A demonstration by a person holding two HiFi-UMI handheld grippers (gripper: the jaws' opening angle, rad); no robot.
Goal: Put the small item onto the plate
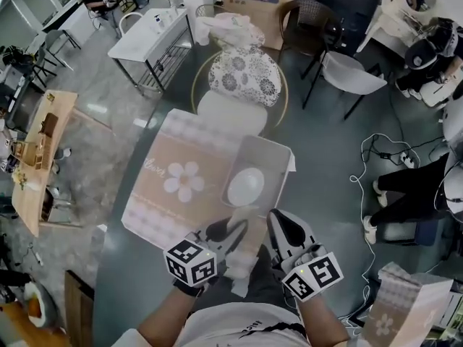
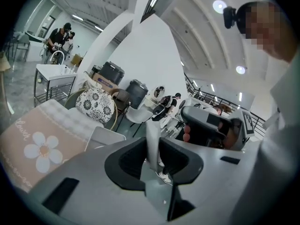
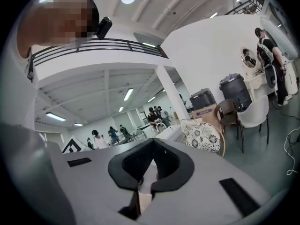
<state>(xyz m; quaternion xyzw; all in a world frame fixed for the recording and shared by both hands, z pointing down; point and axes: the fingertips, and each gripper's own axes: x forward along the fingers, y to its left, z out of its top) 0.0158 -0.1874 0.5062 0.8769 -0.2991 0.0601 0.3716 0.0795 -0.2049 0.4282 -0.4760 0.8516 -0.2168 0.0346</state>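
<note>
- You hold both claws low and close to your body, side by side, with the tips pointing forward to the worktop (image 1: pixel 148 215).
- Your left claw (image 1: pixel 228 230) is tilted a little upward. Its jaws are closed part of the way and they press on the small item (image 2: pixel 152 137), one pad on each side.
- Your right claw (image 1: pixel 282 226) is just beside the left one, on its right. Its jaws meet at the tips, and I cannot see that they grip anything.
- The small item is a thin, flat, pale strip. It stands upright between the left jaws and rises above their tips.
- The plate (image 1: pixel 246 185) is white and round. It lies in a pale tray (image 1: pixel 278 154) ahead of both claws, beyond their tips and apart from them.
- The tray sits on a pink cloth (image 1: pixel 181 179) with a white flower, ahead and to the left of the left claw.
- I count two claws, one small item, one plate and one tray.
</note>
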